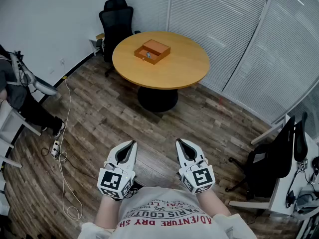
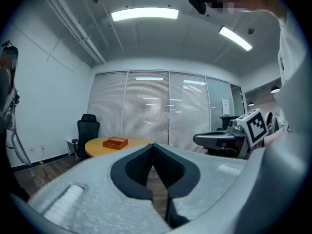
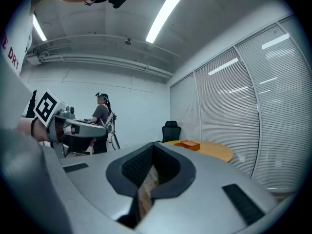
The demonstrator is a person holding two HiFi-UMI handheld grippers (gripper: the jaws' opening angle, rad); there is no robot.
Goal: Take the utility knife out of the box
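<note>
Ahead, an open stretch of wood-plank floor [image 1: 99, 118] is lying between the two claws and the round wooden counter [image 1: 184, 68], which is standing on a dark pedestal base. A black office chair [image 1: 115, 21] is sitting just behind the counter's far left edge, and a second black chair [image 1: 279, 156] is standing well off to the right beside a white desk [image 1: 286, 203]. At the left edge of the head view another person [image 1: 20, 91] is standing by the white wall, and a pale cable is trailing across the floor to a power strip [image 1: 56, 147] near that person's feet. Closed blinds [image 1: 224, 24] are covering the glass walls behind and to the right of the counter, and strip lights are glowing on the ceiling in both gripper views. The wooden box [image 1: 152, 51] is resting on the counter left of its centre, toward the far edge, with its lid lying partly over it and one compartment open. The utility knife [image 1: 147, 56] is seeming to show there as a small bluish speck, too small to be sure of. The left claw [image 1: 130, 146] and the right claw [image 1: 180, 144] are hovering side by side close to the wearer's chest, well apart from the counter and pointing level toward it. Each claw's jaws are meeting at the tips, closed on nothing and touching nothing.
</note>
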